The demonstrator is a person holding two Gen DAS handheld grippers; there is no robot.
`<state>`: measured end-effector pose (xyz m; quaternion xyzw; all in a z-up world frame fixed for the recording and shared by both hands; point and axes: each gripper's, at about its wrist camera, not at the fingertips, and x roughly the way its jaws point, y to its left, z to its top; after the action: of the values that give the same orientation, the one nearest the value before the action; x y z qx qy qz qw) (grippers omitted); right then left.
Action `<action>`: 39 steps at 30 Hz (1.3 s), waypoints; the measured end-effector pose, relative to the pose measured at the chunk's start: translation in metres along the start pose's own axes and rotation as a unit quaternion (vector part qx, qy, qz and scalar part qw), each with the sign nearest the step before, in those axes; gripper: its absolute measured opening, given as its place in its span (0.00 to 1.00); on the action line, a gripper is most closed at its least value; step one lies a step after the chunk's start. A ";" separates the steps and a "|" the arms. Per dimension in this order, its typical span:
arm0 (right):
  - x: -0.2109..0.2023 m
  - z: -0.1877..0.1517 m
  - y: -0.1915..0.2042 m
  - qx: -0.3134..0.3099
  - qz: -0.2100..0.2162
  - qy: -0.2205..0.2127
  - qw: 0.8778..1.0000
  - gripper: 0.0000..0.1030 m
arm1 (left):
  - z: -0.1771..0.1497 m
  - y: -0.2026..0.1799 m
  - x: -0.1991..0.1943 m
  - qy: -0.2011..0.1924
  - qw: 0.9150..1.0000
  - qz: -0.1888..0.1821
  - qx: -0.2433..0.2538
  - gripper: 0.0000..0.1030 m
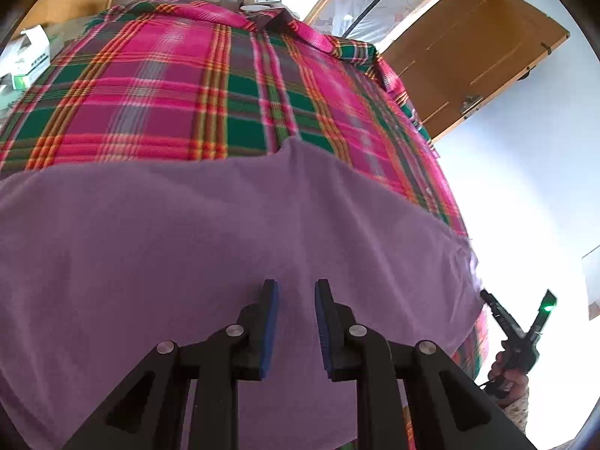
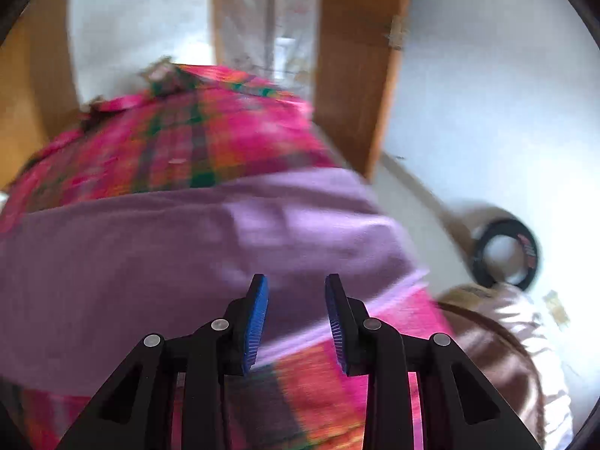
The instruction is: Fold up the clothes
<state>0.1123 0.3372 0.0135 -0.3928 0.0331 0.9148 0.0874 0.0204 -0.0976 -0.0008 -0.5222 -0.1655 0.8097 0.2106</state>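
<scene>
We hold both grippers, left (image 1: 296, 288) and right (image 2: 296, 285), jaws parted, empty, above the purple garment (image 1: 187, 247) on the plaid cloth (image 1: 180, 86)

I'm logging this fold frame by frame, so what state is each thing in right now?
purple garment: spread flat on the plaid cloth, not gripped.
plaid cloth: spread out as the cover under the garment.
left gripper: open, above the garment.
right gripper: open, over the garment's edge.
wooden door: standing open.
tape roll: lying on the floor.
</scene>
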 end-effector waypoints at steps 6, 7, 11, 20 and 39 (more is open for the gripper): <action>0.000 -0.015 0.032 -0.059 0.042 0.006 0.997 0.32 | -0.014 0.011 -0.004 0.002 1.000 -0.014 -0.018 0.20; -0.001 -0.019 0.032 -0.065 0.036 0.006 0.997 0.32 | -0.016 0.012 -0.005 0.002 1.000 -0.015 -0.019 0.20; 0.000 -0.022 0.009 -0.048 0.023 0.006 0.999 0.32 | -0.018 0.012 -0.004 0.001 1.000 -0.017 -0.020 0.20; -0.003 -0.010 -0.070 0.065 0.001 0.003 0.998 0.33 | -0.019 0.010 -0.004 -0.008 1.000 -0.020 -0.021 0.20; 0.022 0.005 -0.129 0.146 -0.016 0.003 0.989 0.04 | -0.001 -0.075 0.048 0.041 0.995 -0.053 0.067 0.20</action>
<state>0.1180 0.4679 0.0016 -0.3786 0.1601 0.8977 0.1586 0.0158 -0.0088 -0.0022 -0.5301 -0.1293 0.7846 0.2946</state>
